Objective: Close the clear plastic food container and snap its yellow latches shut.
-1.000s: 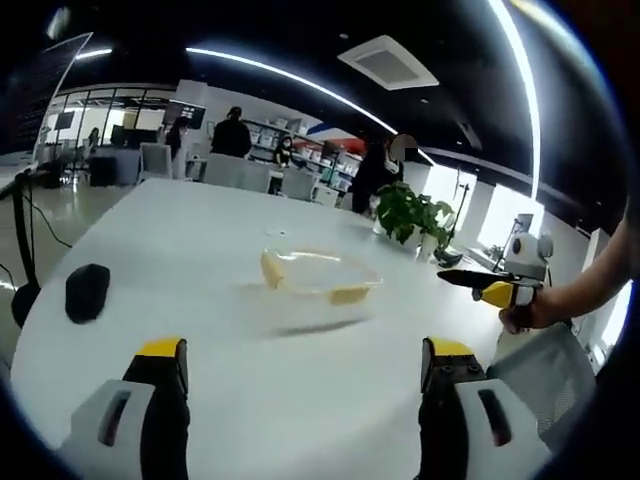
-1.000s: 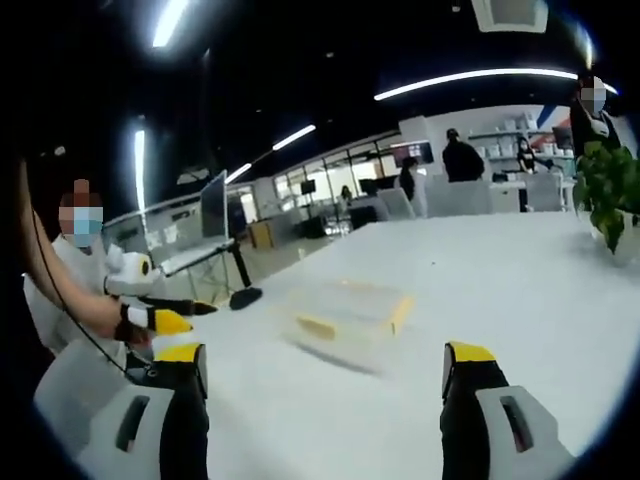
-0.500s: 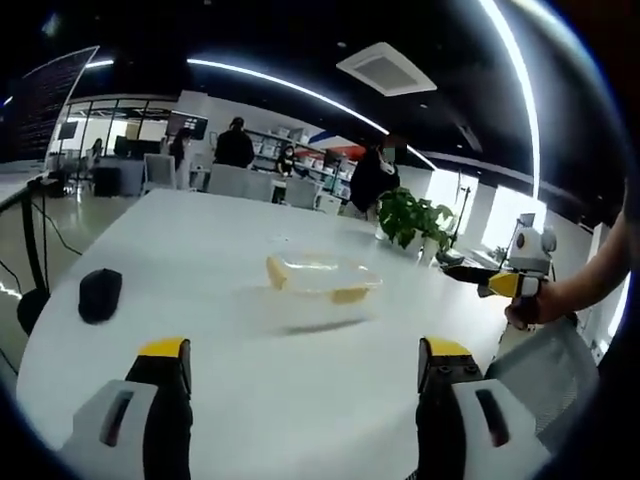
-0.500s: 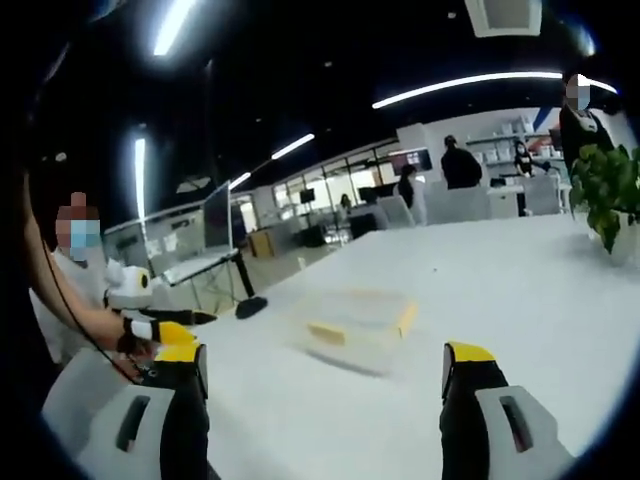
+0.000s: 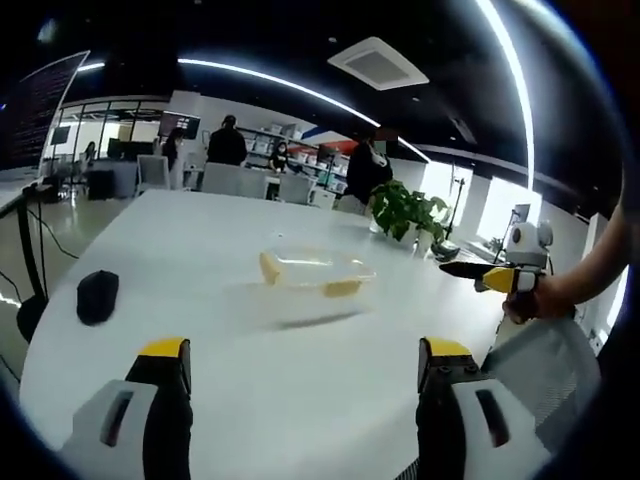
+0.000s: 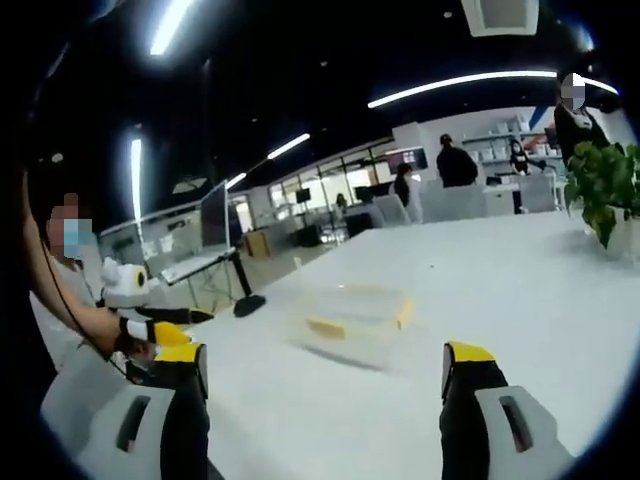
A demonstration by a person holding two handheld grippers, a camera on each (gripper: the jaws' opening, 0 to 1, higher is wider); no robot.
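The left hand-held gripper (image 5: 300, 365) hangs above the near part of the white bench (image 5: 200, 300) with its two yellow-tipped jaws spread wide and nothing between them — and the right hand-held gripper (image 6: 325, 372) stands the same way, jaws wide apart and empty. The clear plastic food container (image 5: 315, 278) sits out on the bench, well ahead of both grippers and touched by neither; its yellow latches (image 5: 342, 289) show at the edges, though whether the lid is seated cannot be told. In the left gripper view a small dark object (image 5: 97, 297) lies on the bench to the left, and a potted plant (image 5: 408, 212) stands beyond the container. The right hand-held gripper also shows there at the right edge, held by a hand (image 5: 528, 298) — closed tips pointing inward over the bench.
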